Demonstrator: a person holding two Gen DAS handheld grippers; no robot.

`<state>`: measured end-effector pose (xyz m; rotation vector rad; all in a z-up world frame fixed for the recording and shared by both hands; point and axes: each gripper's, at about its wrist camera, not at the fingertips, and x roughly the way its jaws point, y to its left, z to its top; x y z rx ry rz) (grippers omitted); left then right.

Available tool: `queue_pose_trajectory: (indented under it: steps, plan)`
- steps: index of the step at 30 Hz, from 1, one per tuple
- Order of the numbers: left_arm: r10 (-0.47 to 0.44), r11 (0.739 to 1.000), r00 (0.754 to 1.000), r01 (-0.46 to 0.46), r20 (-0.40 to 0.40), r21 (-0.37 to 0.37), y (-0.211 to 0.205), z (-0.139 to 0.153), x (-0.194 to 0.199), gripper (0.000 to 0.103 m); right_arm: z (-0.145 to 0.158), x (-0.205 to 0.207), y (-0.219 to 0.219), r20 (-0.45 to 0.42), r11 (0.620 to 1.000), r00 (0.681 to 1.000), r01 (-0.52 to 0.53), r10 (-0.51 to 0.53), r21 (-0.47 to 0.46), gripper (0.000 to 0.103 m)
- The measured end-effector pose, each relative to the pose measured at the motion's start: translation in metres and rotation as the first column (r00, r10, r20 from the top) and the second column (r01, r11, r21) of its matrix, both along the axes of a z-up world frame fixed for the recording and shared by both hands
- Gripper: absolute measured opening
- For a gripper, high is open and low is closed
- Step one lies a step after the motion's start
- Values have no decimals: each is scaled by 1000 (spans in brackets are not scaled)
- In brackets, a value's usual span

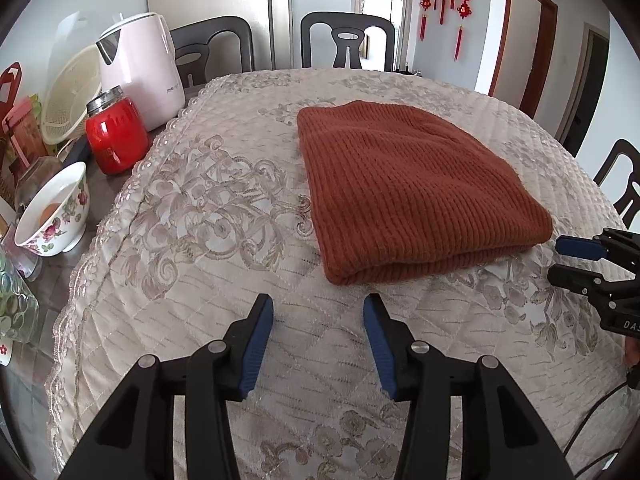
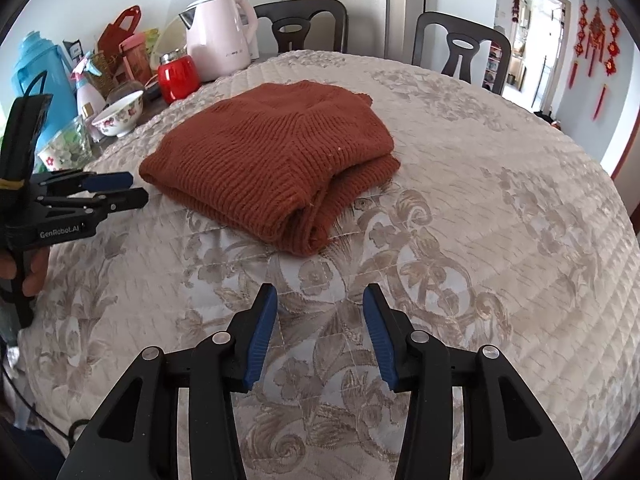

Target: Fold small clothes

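Note:
A rust-brown knitted sweater point(image 1: 412, 196) lies folded into a thick rectangle on the quilted cream tablecloth point(image 1: 208, 216). My left gripper point(image 1: 319, 312) hovers just short of its near folded edge, open, nothing between the blue pads. In the right wrist view the same sweater point(image 2: 272, 160) shows its stacked layers at the near corner. My right gripper point(image 2: 320, 300) stands open over bare cloth, a little back from that corner. Each gripper also shows from the side in the other's view: the right gripper point(image 1: 568, 258) at the far right, the left gripper point(image 2: 134, 188) at the left beside the sweater.
Along the table's left side stand a pink kettle point(image 1: 140, 76), a red jar point(image 1: 114, 132), a flowered bowl point(image 1: 56, 212), a cream basket point(image 1: 70, 100) and a blue jug point(image 2: 34, 80). Dark chairs point(image 1: 348, 40) ring the far edge. A hand point(image 2: 32, 272) holds the left gripper's handle.

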<state>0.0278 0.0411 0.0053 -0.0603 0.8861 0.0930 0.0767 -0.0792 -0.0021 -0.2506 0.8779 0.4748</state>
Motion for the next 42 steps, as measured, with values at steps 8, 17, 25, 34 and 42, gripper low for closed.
queue_pose_trajectory:
  steps: [8, 17, 25, 34, 42]
  plan:
    - [-11, 1000, 1000, 11, -10, 13, 1, -1, 3, 58, -2, -1, 1, 10, 1000, 1000, -9, 9, -19, 49]
    - [-4, 1000, 1000, 4, -13, 8, 4, -3, 3, 66, -2, 0, 1, 14, 1000, 1000, -9, 9, -23, 49]
    - [10, 1000, 1000, -10, -17, 10, 6, -3, 3, 71, -2, -1, 1, 13, 1000, 1000, -8, 8, -21, 50]
    - [10, 1000, 1000, -10, -18, 11, 5, -3, 3, 72, -2, 0, 1, 10, 1000, 1000, -8, 8, -17, 50]
    - [10, 1000, 1000, -10, -17, 11, 5, -3, 3, 72, -2, 0, 1, 10, 1000, 1000, -8, 8, -16, 50]
